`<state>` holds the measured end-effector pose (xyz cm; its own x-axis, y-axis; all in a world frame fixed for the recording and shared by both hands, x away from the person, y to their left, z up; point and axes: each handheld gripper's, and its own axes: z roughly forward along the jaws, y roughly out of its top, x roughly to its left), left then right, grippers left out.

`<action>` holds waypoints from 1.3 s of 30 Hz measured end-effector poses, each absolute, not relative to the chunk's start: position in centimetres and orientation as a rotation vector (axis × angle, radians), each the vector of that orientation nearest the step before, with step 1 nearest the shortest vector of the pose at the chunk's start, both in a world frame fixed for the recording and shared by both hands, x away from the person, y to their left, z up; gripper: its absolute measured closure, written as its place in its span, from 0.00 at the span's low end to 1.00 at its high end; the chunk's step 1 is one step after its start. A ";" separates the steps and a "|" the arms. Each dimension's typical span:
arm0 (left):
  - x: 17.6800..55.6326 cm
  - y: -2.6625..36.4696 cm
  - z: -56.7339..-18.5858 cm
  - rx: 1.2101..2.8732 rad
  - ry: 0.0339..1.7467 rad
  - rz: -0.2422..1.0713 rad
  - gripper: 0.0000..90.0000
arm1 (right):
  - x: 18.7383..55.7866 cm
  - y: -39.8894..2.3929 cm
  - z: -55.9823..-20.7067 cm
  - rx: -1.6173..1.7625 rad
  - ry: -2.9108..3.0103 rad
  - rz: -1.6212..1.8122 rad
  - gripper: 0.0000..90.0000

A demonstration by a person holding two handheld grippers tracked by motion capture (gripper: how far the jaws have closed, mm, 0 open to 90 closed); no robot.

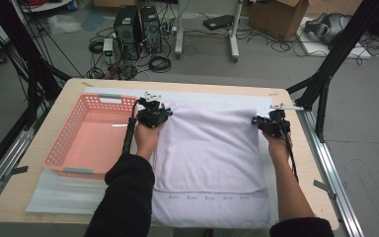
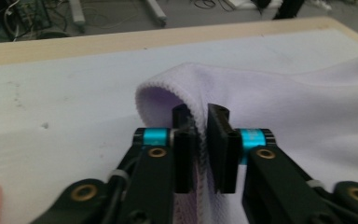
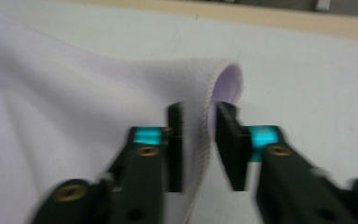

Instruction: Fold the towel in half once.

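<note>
From above, a lilac towel (image 1: 209,158) lies folded beside a pink basket (image 1: 86,136). The left claw (image 2: 199,122) and right claw (image 3: 200,122) stand slightly parted, a far corner loose between each. Lift both straight away together.

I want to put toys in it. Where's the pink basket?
In the high view, the pink basket sits on the table's left side, beside the lilac towel.
</note>
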<state>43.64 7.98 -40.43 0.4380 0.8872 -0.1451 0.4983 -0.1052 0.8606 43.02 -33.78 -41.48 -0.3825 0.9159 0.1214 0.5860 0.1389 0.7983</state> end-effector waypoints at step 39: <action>27.1 10.8 -42.4 1.784 0.939 0.364 0.50 | 25.7 -33.5 -43.3 1.323 2.170 1.144 0.50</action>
<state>27.11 10.84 -42.44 0.6474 0.7403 -0.1810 0.4249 -0.1534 0.8921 25.70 -33.46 -43.27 -0.5016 0.8584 0.1074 0.5736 0.2370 0.7841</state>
